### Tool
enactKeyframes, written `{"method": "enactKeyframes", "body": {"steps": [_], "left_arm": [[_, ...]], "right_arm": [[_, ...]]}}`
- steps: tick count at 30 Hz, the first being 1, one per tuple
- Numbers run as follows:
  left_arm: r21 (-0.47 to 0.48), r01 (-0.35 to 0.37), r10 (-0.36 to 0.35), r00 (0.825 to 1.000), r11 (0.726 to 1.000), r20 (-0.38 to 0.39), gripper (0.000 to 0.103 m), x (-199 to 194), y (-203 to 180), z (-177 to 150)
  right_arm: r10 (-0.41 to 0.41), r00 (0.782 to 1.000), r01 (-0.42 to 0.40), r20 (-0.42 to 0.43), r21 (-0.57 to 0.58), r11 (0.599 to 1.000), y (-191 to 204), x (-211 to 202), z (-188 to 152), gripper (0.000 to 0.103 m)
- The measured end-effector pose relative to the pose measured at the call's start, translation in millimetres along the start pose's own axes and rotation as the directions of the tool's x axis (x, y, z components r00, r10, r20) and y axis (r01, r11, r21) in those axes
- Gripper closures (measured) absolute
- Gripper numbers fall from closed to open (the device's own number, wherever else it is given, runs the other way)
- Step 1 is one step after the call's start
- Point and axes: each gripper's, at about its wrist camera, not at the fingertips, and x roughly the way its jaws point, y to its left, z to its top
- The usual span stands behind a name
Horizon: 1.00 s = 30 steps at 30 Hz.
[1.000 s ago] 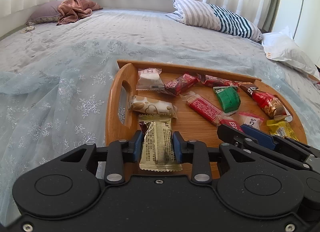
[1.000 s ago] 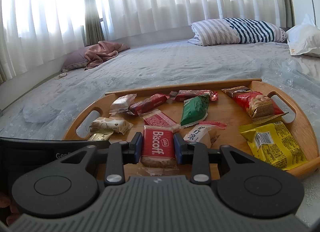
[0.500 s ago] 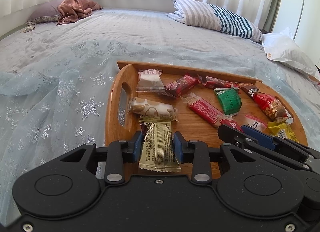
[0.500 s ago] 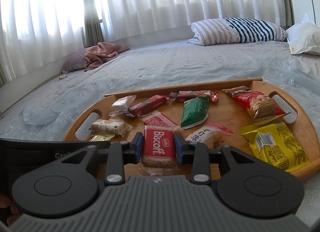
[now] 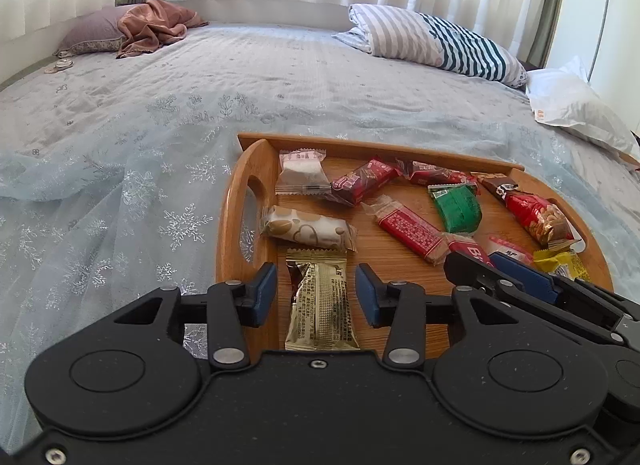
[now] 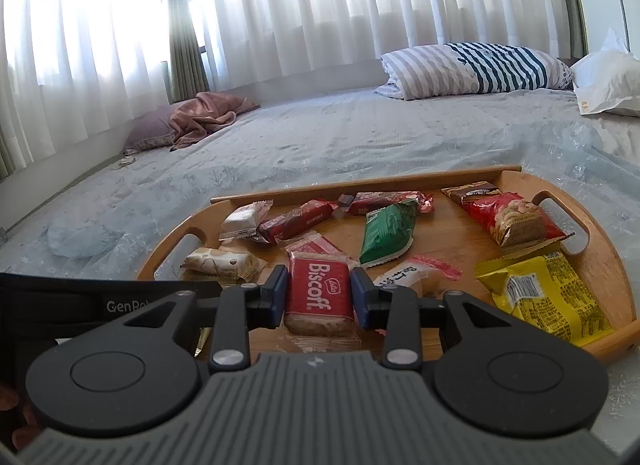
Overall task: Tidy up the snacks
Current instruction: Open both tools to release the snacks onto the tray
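Observation:
A wooden tray [image 5: 224, 225] on the bed holds several wrapped snacks. My left gripper [image 5: 316, 293] hovers over its near left corner. Its jaws are opening, and a gold packet [image 5: 320, 305] lies between them with a gap on each side. In the right wrist view my right gripper [image 6: 319, 293] has a red Biscoff packet [image 6: 320, 293] between its blue pads. These jaws are opening too, though the pads still touch the wrapper's edges. The right gripper's fingers [image 5: 520, 277] also show at the right of the left wrist view.
On the tray lie a white packet [image 5: 300, 173], a beige packet [image 5: 308, 227], a green packet [image 6: 388, 233], a red nut bag [image 6: 512, 217] and a yellow packet [image 6: 540, 297]. A striped pillow [image 5: 432, 41], a white pillow [image 5: 572, 105] and a pink cloth [image 5: 156, 25] lie at the bed's far side.
The left jaws have spread away from the gold packet, which was clamped before. The right jaws have widened slightly around the Biscoff packet. Neither hand has moved.

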Motion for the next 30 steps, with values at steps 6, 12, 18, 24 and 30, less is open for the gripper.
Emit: {"method": "enactKeyframes", "body": {"steps": [6,12,18,24,30], "left_arm": [[0.009,-0.012,0.012,1.000,1.000,0.020,0.051,-11,-4,0],[0.014,-0.031,0.030,0.998,0.999,0.052,0.037,-28,-10,3],[0.012,-0.039,0.038,0.996,0.999,0.077,0.026,-45,-14,2],[0.013,-0.042,0.041,0.996,0.999,0.080,0.022,-59,-20,0],[0.020,-0.047,0.045,0.995,0.999,0.083,0.016,-71,-29,-10]], "right_arm": [[-0.006,1.000,0.007,0.019,-0.012,1.000,0,-11,3,0.057],[-0.021,0.998,0.023,0.054,-0.026,0.999,-2,-26,9,0.051],[-0.033,0.996,0.036,0.080,-0.037,0.999,-8,-42,13,0.043],[-0.044,0.995,0.049,0.090,-0.049,0.998,-13,-56,12,0.037],[-0.063,0.993,0.068,0.095,-0.055,0.996,-22,-71,8,0.033]]}}
